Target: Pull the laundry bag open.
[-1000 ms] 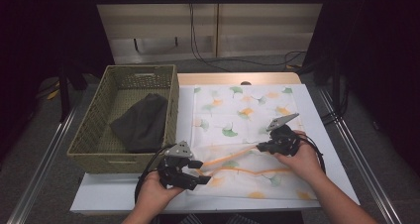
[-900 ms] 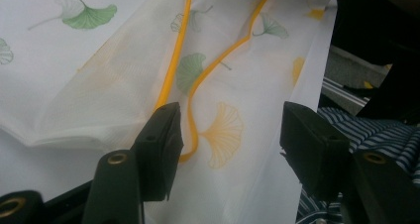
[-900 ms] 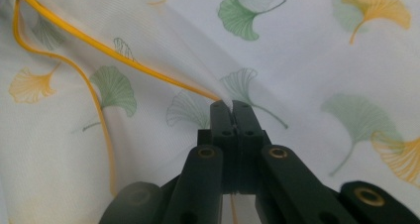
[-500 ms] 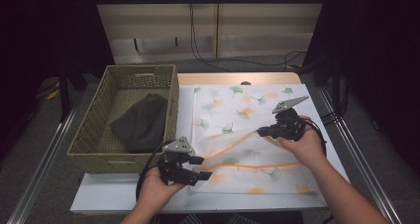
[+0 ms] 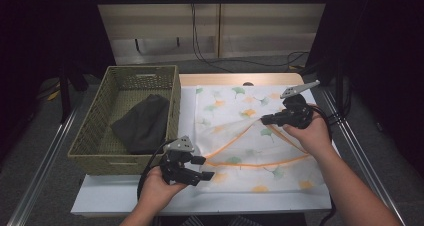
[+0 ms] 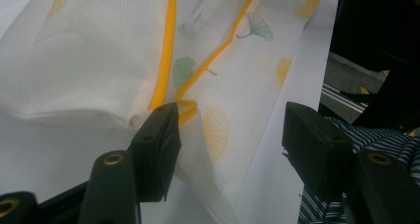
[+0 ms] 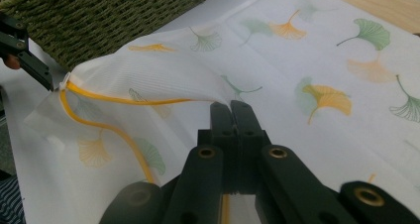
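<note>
**Mesh bag's mouth pulled open on the bench**

A white mesh laundry bag printed with green and orange ginkgo leaves and edged with an orange zip band (image 5: 250, 136) lies spread across the white-topped bench (image 5: 125, 203), just beside an olive woven basket (image 5: 102, 136) that holds a dark grey folded garment (image 5: 142, 123). The right gripper (image 5: 264, 120) has its jaws pressed tight together on the upper layer of the bag near the orange band, holding that layer off the lower one — the right gripper view shows the mesh tented from the pinch toward the bag's near corner. The left gripper (image 5: 205, 168) sits at that corner, on the bench's near edge; its jaws stand partly apart, and in the left gripper view one jaw touches the small orange loop at the end of the zip while the other stands clear of the fabric, so nothing is clamped there.

As far as the frames show, the work in hand is opening the bag. The mouth gapes along the orange band — one layer up, one flat — so the opening looks well under way. The garment sits in the basket, apart from the bag, and nothing can be seen inside the mesh; if loading is the aim, that part appears wholly ahead, and the left gripper seems free to take it up.
</note>
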A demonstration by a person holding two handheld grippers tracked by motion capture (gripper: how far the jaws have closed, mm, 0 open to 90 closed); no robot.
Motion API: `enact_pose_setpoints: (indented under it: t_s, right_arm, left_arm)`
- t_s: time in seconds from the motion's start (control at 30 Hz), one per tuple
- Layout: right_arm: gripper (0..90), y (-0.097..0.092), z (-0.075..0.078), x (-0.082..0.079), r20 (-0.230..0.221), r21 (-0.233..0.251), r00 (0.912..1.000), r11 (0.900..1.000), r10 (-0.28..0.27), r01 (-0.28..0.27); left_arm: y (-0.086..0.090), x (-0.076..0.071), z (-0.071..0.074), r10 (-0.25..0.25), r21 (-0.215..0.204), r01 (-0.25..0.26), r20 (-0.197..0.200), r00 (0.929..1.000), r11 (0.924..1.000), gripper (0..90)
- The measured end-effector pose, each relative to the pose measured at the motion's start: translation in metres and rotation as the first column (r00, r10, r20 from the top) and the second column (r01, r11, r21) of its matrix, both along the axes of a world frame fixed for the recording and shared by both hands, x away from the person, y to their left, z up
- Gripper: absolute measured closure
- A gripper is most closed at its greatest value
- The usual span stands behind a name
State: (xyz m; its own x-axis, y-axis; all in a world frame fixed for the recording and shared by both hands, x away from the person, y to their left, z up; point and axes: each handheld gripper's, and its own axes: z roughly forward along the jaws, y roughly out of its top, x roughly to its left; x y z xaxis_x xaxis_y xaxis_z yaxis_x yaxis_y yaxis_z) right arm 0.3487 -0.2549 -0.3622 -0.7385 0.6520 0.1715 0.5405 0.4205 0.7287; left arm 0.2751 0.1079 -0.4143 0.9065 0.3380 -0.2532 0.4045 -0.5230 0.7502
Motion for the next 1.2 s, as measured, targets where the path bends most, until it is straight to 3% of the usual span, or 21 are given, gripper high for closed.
enact_pose_setpoints:
  t_s: [0.27, 0.4, 0.67, 1.0, 1.07, 1.2]
  right_arm:
    - [90.0, -0.001, 0.009, 0.002, 0.009, -0.001, 1.0000, 1.0000, 0.001, -0.001]
    - [90.0, -0.003, 0.011, 0.004, 0.005, -0.008, 1.0000, 1.0000, -0.002, 0.002]
    - [90.0, -0.001, 0.010, 0.005, 0.000, -0.014, 1.0000, 0.9999, 0.004, -0.004]
    - [90.0, -0.002, 0.010, 0.006, -0.007, -0.034, 0.9999, 0.9994, 0.007, -0.008]
    - [90.0, -0.002, 0.010, 0.006, -0.007, -0.038, 0.9998, 0.9991, 0.018, -0.018]
    - [90.0, -0.001, 0.010, 0.007, -0.019, -0.049, 0.9994, 0.9983, 0.029, -0.030]
  left_arm:
    - [-0.001, 0.000, 0.000, -0.003, 0.002, 0.003, -0.001, 1.0000, 1.0000, 38.7]
    - [-0.003, -0.002, 0.001, -0.016, 0.040, 0.016, 0.016, 0.9997, 0.9991, 37.9]
    - [0.000, 0.000, 0.005, -0.007, 0.020, 0.007, 0.018, 0.9998, 0.9998, 36.2]
    - [0.006, 0.009, 0.026, -0.001, 0.046, 0.000, 0.024, 0.9997, 0.9989, 35.0]
    - [0.007, 0.010, 0.028, 0.000, 0.017, 0.000, 0.015, 0.9999, 0.9998, 35.6]
    - [0.009, 0.011, 0.038, 0.003, 0.043, -0.004, 0.040, 0.9992, 0.9991, 35.4]
